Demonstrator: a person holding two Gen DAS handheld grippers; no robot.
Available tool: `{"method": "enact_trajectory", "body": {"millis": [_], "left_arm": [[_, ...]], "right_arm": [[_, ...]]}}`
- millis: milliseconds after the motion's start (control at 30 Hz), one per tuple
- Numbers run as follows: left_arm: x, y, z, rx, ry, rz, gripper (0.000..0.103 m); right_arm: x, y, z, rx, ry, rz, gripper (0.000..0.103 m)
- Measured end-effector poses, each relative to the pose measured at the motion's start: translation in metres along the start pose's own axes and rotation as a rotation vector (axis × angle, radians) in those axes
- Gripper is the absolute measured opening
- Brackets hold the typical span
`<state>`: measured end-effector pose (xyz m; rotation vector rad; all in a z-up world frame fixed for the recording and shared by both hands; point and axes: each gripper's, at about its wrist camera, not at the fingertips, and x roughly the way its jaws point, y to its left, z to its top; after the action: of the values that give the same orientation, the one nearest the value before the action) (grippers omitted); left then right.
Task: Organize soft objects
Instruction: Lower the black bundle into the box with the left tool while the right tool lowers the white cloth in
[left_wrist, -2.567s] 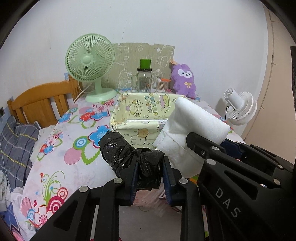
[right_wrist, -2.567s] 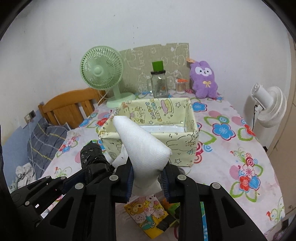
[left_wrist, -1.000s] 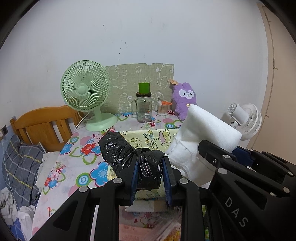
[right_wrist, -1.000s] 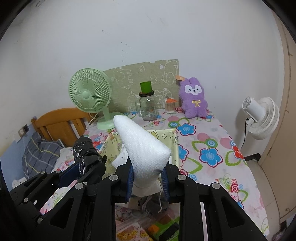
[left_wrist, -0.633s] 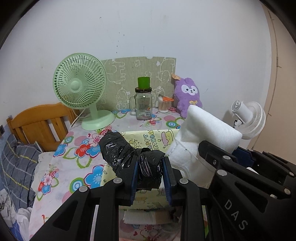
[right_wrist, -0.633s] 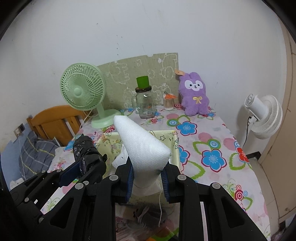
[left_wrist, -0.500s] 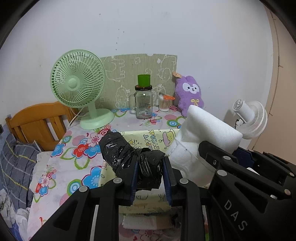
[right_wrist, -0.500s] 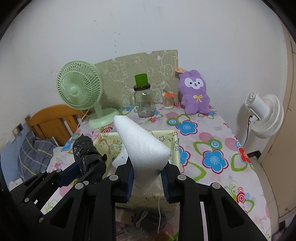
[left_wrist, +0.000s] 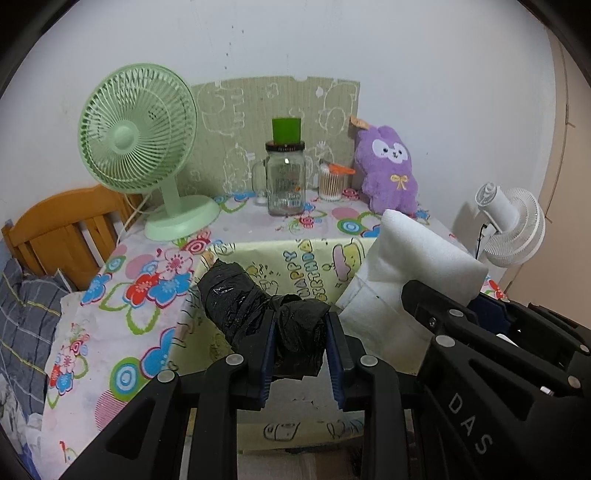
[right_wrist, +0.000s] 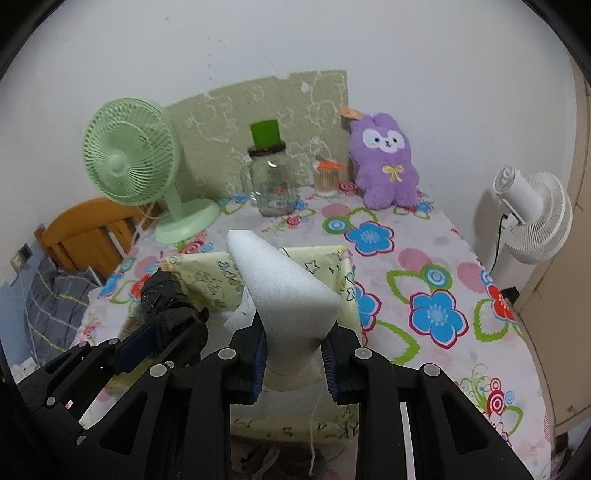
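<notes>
My left gripper (left_wrist: 300, 338) is shut on a crumpled black plastic bundle (left_wrist: 240, 301). My right gripper (right_wrist: 294, 349) is shut on a white foam piece (right_wrist: 284, 280), which also shows in the left wrist view (left_wrist: 417, 258). Both are held over a yellow cartoon-print box (left_wrist: 295, 262) on the flowered table; the box shows in the right wrist view (right_wrist: 343, 280) under and behind both objects. The left gripper (right_wrist: 159, 332) with its black bundle (right_wrist: 162, 295) sits at the box's left wall.
At the table's back stand a green fan (left_wrist: 136, 147), a glass jar with a green lid (left_wrist: 284, 181), a cotton swab cup (left_wrist: 330, 182) and a purple plush (left_wrist: 389, 170). A white fan (right_wrist: 532, 218) stands right of the table. A wooden bed frame (left_wrist: 66, 225) is left.
Both grippers, still holding their objects, have moved forward and down over the box. The box and the back of the table appear closer and larger.
</notes>
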<state>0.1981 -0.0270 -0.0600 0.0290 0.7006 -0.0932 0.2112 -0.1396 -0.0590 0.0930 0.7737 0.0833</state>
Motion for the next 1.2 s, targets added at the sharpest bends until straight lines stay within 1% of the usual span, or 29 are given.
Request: {"method": "enact_trajectory", "body": {"millis": [200, 300, 500, 633, 733, 800, 867, 900, 933, 967, 1000, 1033, 1067, 1133, 1200], "left_arm": [[0.016, 0.003, -0.001, -0.008, 0.042, -0.015, 0.027], [0.021, 0.005, -0.001, -0.022, 0.053, -0.022, 0.029], [0.033, 0.009, -0.002, -0.043, 0.088, -0.032, 0.037], [0.037, 0.011, -0.001, -0.053, 0.102, -0.025, 0.047], [0.039, 0.012, 0.0, -0.061, 0.111, -0.028, 0.048], [0.038, 0.01, 0.0, -0.055, 0.113, -0.041, 0.055], [0.036, 0.007, 0.0, -0.044, 0.114, -0.056, 0.063], [0.034, 0.006, 0.0, -0.038, 0.11, -0.058, 0.065], [0.031, 0.005, 0.001, -0.035, 0.097, -0.066, 0.069], [0.029, 0.005, 0.001, -0.034, 0.089, -0.069, 0.071], [0.026, 0.004, 0.002, -0.034, 0.079, -0.067, 0.076], [0.023, 0.005, 0.003, -0.04, 0.068, -0.043, 0.08], [0.022, 0.006, 0.004, -0.041, 0.065, -0.035, 0.083], [0.02, 0.007, 0.004, -0.046, 0.064, -0.04, 0.085], [0.017, 0.007, 0.005, -0.044, 0.058, -0.035, 0.086]], "right_arm": [[0.022, -0.006, -0.001, 0.014, 0.035, -0.024, 0.029], [0.026, -0.004, 0.001, -0.008, 0.019, -0.05, 0.029], [0.039, 0.0, 0.005, -0.039, 0.003, -0.053, 0.029], [0.047, 0.0, 0.008, -0.044, -0.003, -0.046, 0.029], [0.048, 0.0, 0.01, -0.045, -0.004, -0.04, 0.029], [0.047, 0.001, 0.01, -0.05, 0.005, -0.026, 0.03], [0.045, 0.002, 0.009, -0.052, 0.018, 0.006, 0.038], [0.044, 0.003, 0.009, -0.052, 0.022, 0.032, 0.041], [0.043, 0.003, 0.009, -0.048, 0.025, 0.044, 0.05], [0.04, 0.002, 0.009, -0.04, 0.019, 0.064, 0.055], [0.039, 0.002, 0.009, -0.031, 0.016, 0.082, 0.063], [0.037, 0.002, 0.009, -0.021, 0.015, 0.1, 0.069], [0.035, 0.003, 0.009, -0.02, 0.009, 0.106, 0.075], [0.031, 0.005, 0.009, -0.026, 0.001, 0.089, 0.083], [0.027, 0.005, 0.009, -0.024, -0.004, 0.092, 0.084]]}}
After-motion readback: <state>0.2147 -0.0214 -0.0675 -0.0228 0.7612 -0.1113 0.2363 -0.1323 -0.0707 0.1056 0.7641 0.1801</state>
